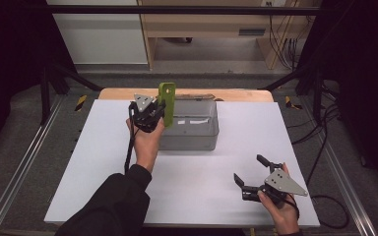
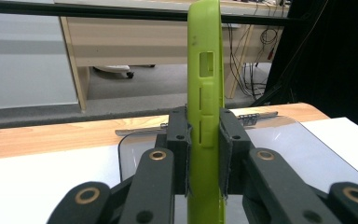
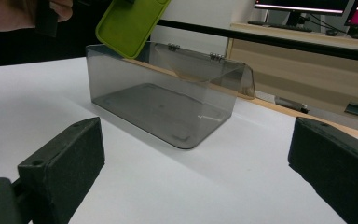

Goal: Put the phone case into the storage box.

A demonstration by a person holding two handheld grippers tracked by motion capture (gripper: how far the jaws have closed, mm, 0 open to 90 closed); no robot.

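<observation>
My left gripper (image 1: 158, 109) is shut on a lime-green phone case (image 1: 167, 102), holding it upright above the left end of a clear grey plastic box (image 1: 189, 135). In the left gripper view the green case (image 2: 206, 93) stands edge-on between the two pads, with the box (image 2: 284, 144) behind and below. My right gripper (image 1: 250, 172) rests open near the table's front right, nothing between its jaws. In the right gripper view the box (image 3: 168, 105) is open and empty, its hinged lid folded back, and the green case (image 3: 130, 25) hangs over its far left corner.
A white mat (image 1: 103, 162) covers a wooden table (image 1: 236, 94). Behind the table stand a wooden desk frame (image 1: 211, 29) and loose cables (image 1: 283, 44). Black metal rails (image 1: 24, 157) run along both sides of the table.
</observation>
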